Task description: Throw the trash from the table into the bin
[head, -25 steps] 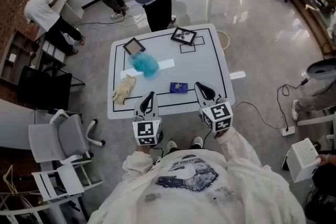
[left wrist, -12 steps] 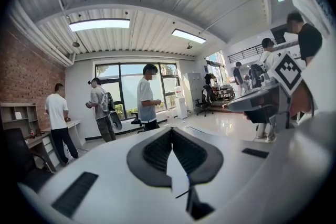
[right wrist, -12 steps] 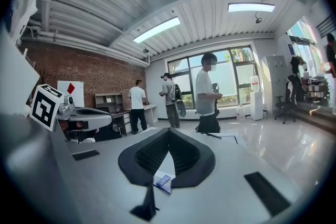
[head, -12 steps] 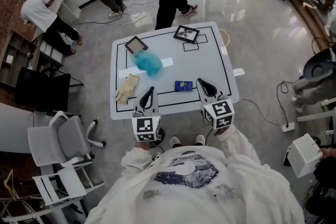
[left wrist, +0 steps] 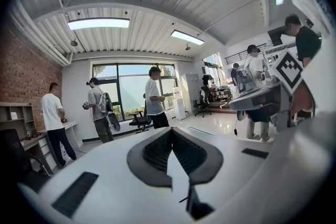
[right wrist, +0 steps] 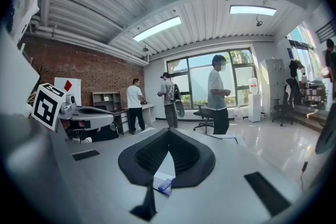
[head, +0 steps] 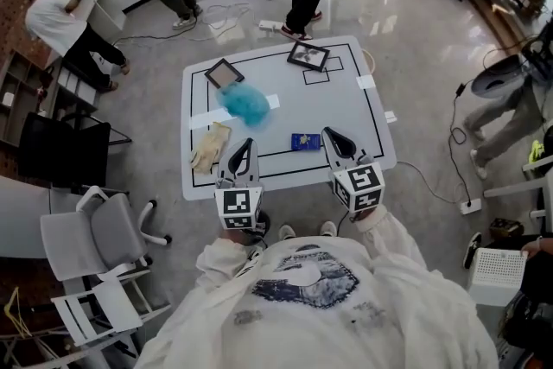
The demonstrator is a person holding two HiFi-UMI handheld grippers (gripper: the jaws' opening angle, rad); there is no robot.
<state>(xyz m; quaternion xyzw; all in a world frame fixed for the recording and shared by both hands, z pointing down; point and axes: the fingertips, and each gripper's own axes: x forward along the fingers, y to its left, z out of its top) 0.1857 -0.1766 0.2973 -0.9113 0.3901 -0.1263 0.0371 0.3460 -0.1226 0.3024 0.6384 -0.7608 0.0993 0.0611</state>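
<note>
packet [head: 305, 141] is found on the desk [head: 341, 99], just left of the tip of the right gripper [head: 329, 135], the nearer one; it and the left gripper [head: 247, 143] are pressed together, empty.

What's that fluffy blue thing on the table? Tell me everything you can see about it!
The fluffy blue thing is a soft-looking turquoise clump, maybe crumpled tissue or fuzz; I cannot tell which. It lies loose on the white table, in its left half, towards the far side from the person. It covers the middle of a white strip and sits close to a small dark-framed picture. Nothing is holding it.
</note>
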